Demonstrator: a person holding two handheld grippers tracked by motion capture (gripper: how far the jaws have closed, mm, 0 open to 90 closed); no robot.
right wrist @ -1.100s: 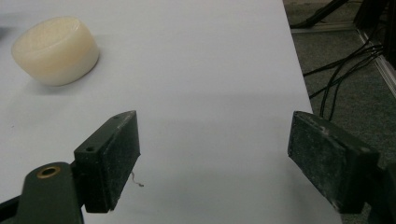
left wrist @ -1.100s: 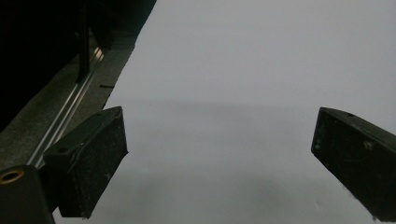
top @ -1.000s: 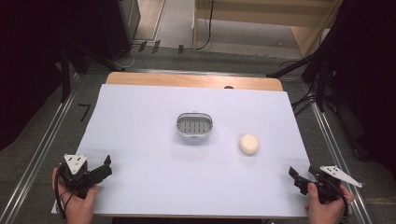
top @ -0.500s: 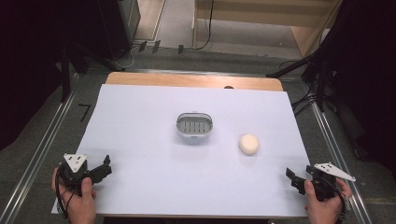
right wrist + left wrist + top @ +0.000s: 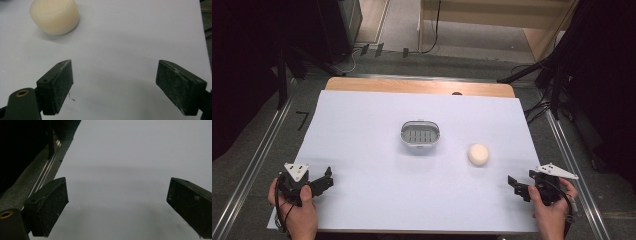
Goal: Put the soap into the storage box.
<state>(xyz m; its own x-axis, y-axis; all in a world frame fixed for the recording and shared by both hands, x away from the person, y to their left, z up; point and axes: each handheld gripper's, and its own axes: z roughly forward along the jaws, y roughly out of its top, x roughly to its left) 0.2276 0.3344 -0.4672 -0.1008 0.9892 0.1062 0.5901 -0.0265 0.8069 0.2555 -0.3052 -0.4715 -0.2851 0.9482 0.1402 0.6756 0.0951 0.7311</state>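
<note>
Cream round soap bar (image 5: 478,154) lies on white table sheet (image 5: 362,130), right of centre, just beside and apart from grey oval slotted soap dish (image 5: 420,135). Right gripper (image 5: 517,186) near front right corner, jaws spread wide, empty, soap bar (image 5: 54,15) ahead. Left gripper (image 5: 321,181) at front left corner, jaws spread, empty, over bare sheet (image 5: 130,165).

Black grippers (image 5: 323,179), grey three-cornered plates, scuffed rectangular jaws.
</note>
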